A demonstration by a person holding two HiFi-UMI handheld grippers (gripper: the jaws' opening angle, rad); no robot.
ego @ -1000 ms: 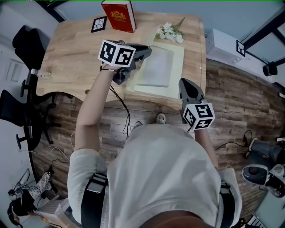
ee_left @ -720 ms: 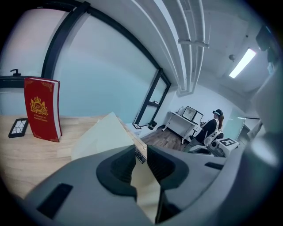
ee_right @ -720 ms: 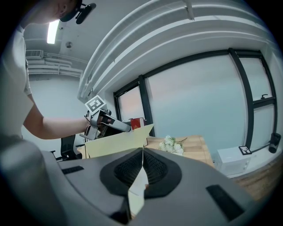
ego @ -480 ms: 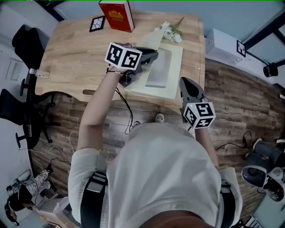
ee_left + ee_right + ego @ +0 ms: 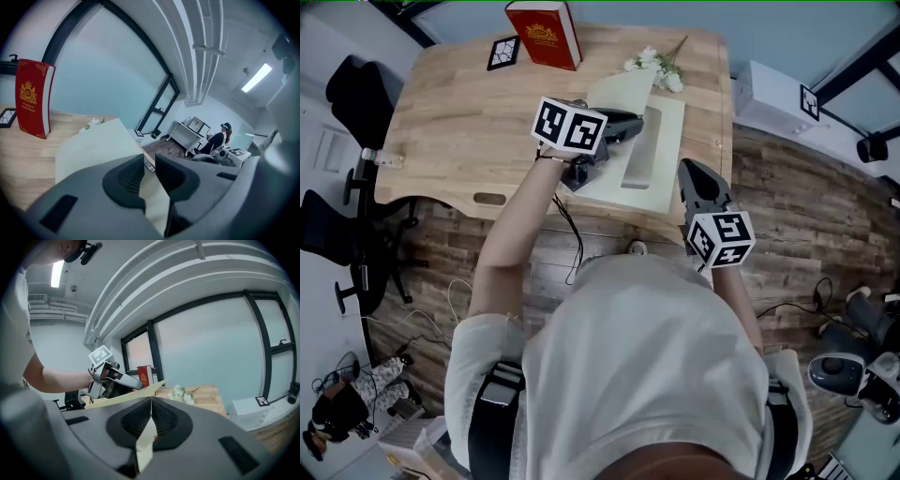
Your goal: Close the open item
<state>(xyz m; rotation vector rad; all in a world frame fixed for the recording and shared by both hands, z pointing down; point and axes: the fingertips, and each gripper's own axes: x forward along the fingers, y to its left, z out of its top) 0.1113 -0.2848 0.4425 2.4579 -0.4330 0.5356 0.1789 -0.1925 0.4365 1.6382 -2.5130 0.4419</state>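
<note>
Our left claw pinches the raised cover of the cream folder, which lies half open near the right edge of the counter. Our right claw is pressed together on the folder's near right edge.

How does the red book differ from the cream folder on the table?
The red book stands upright and closed at the far edge; the cream folder lies flat nearer the person, half open. Nothing touches the red book, while the left tool grips the cream folder's raised cover. The red book is thick; the cream folder is thin and wider. Both rest on the wooden table.
</note>
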